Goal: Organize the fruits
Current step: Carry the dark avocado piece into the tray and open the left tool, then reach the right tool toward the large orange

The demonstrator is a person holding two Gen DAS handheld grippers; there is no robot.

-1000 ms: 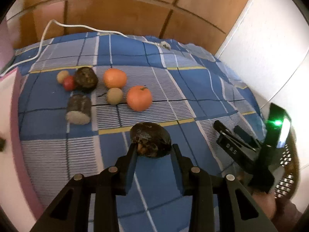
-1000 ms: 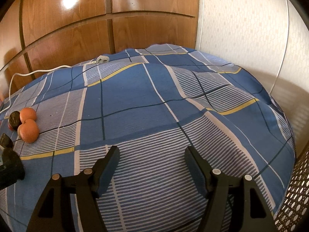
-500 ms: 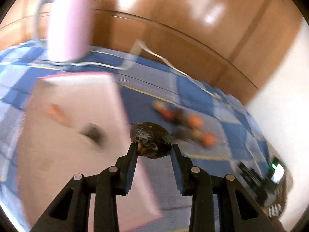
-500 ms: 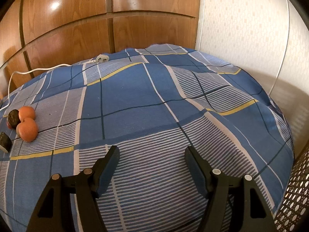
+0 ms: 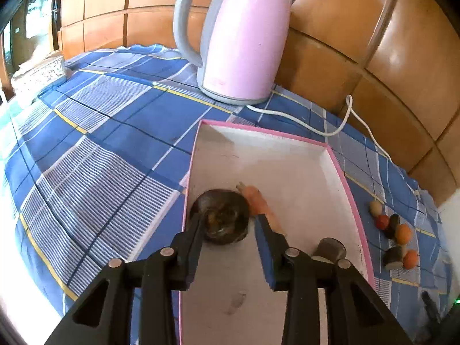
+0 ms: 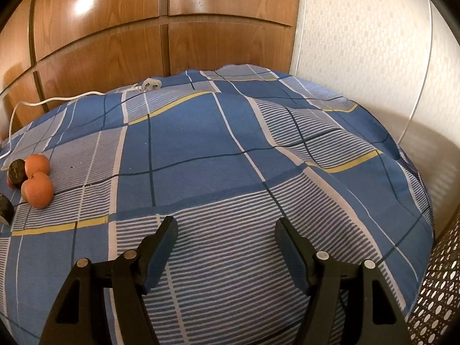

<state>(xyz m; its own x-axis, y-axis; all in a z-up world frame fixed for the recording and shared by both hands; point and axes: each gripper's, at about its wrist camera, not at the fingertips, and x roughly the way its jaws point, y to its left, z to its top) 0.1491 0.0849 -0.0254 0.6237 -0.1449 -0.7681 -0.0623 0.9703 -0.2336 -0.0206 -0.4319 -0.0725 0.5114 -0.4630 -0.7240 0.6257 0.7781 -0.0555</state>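
We grip the dark fruit (image 5: 222,215) in our left gripper (image 5: 228,224) over the pink tray (image 5: 330,155) | our right gripper (image 6: 225,235) gapes wide, holding nothing

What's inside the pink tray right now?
In the tray: a carrot and a small dark cut piece. The left tongs hold a dark fruit over its near-left edge. The tongs hide the floor beneath.

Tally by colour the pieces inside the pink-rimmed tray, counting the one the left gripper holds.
Dark: 2, the dark fruit in the left gripper and a cut piece
Orange: 1, a long piece
Total: 3
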